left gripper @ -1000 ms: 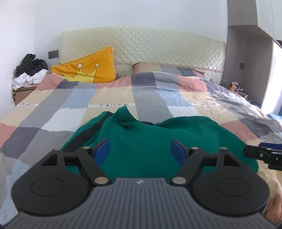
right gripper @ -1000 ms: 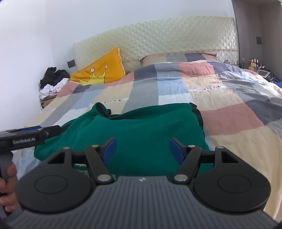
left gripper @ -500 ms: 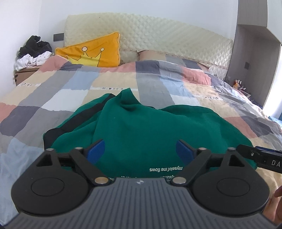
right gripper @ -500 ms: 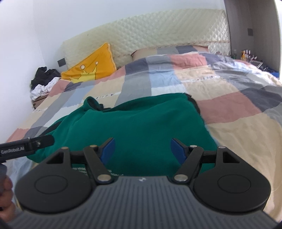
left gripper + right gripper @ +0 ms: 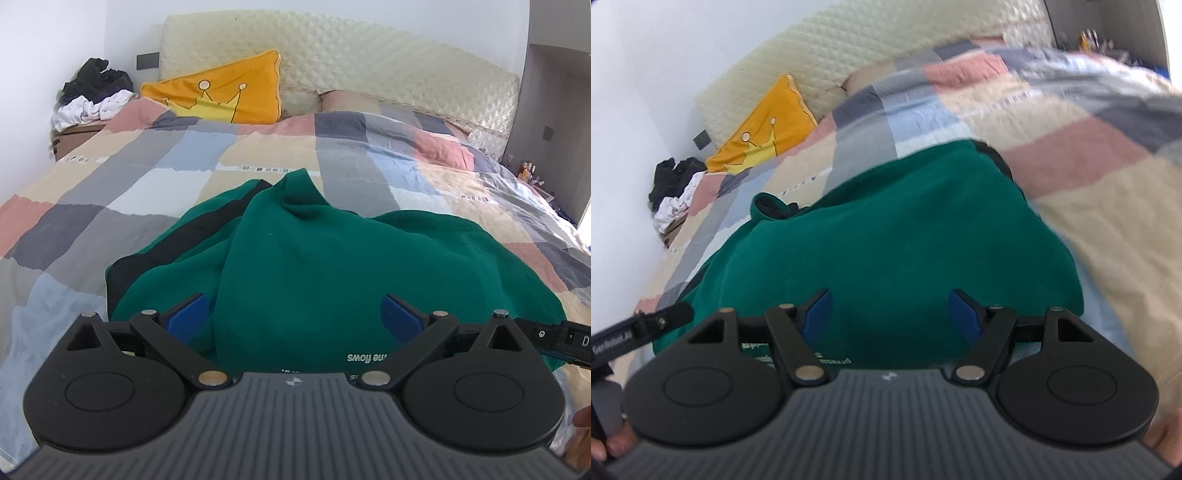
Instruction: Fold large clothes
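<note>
A dark green garment (image 5: pixel 332 273) with black trim and white lettering lies bunched on the checked bedcover, seen too in the right wrist view as the green garment (image 5: pixel 894 236). My left gripper (image 5: pixel 293 317) hovers over its near left part, its jaws still opening, blue pads wide apart with only cloth below them. My right gripper (image 5: pixel 892 314) stands open over the garment's near right part, holding nothing. Each view shows the tip of the other gripper at its edge.
The checked bedcover (image 5: pixel 155 177) spreads across the whole bed. An orange crown pillow (image 5: pixel 221 98) leans on the cream headboard (image 5: pixel 369 66). A heap of black and white clothes (image 5: pixel 92 96) sits on a bedside box at the left.
Both grippers have sunk closer to the green garment. The left jaws have spread wider. The right view has rolled, tilting the bed.
</note>
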`<state>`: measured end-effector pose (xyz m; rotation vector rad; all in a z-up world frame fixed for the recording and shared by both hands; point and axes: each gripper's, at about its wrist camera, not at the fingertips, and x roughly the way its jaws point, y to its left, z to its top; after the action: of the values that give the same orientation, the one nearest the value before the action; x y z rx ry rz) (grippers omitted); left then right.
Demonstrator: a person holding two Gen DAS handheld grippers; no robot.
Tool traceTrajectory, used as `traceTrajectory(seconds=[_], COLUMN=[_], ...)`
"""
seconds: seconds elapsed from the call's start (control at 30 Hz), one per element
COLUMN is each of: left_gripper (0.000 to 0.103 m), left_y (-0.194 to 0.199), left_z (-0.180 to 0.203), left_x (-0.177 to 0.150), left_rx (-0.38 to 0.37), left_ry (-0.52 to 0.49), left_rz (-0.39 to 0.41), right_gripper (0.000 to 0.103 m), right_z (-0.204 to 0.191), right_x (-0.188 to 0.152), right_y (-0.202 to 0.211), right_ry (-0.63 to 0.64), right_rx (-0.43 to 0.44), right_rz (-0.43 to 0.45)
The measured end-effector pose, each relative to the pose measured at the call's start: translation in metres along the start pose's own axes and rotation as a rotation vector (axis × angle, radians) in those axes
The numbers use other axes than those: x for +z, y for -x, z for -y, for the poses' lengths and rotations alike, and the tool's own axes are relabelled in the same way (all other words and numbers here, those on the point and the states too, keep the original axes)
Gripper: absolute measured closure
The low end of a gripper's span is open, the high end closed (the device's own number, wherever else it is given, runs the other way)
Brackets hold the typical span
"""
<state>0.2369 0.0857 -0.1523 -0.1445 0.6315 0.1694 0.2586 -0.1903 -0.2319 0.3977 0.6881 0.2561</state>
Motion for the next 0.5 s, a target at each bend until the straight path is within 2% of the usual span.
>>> traceTrajectory(seconds=[0.17, 0.23, 0.33, 0.37, 0.5], left_gripper=[0.002, 0.002, 0.002, 0.002, 0.002], left_y=[-0.006, -0.009, -0.013, -0.013, -0.013], left_z=[-0.005, -0.007, -0.009, -0.009, -0.011], left_x=[0.0, -0.001, -0.002, -0.002, -0.003], left_rx=[-0.001, -0.009, 0.001, 0.004, 0.01], left_ry=[0.039, 0.057, 0.064, 0.066, 0.083], left_rz=[-0.021, -0.037, -0.046, -0.046, -0.043], right_gripper=[0.028, 0.027, 0.018, 0.01, 0.01], right_z=[0.017, 0.019, 0.017, 0.019, 0.022], right_x=[0.0, 0.0, -0.001, 0.0, 0.0], right_y=[-0.012, -0.012, -0.012, -0.013, -0.016], right_ry=[-0.141, -0.159, -0.17, -0.178, -0.219], right_rx=[0.086, 0.096, 0.119, 0.133, 0.155], right_rz=[-0.071, -0.075, -0.082, -0.085, -0.099])
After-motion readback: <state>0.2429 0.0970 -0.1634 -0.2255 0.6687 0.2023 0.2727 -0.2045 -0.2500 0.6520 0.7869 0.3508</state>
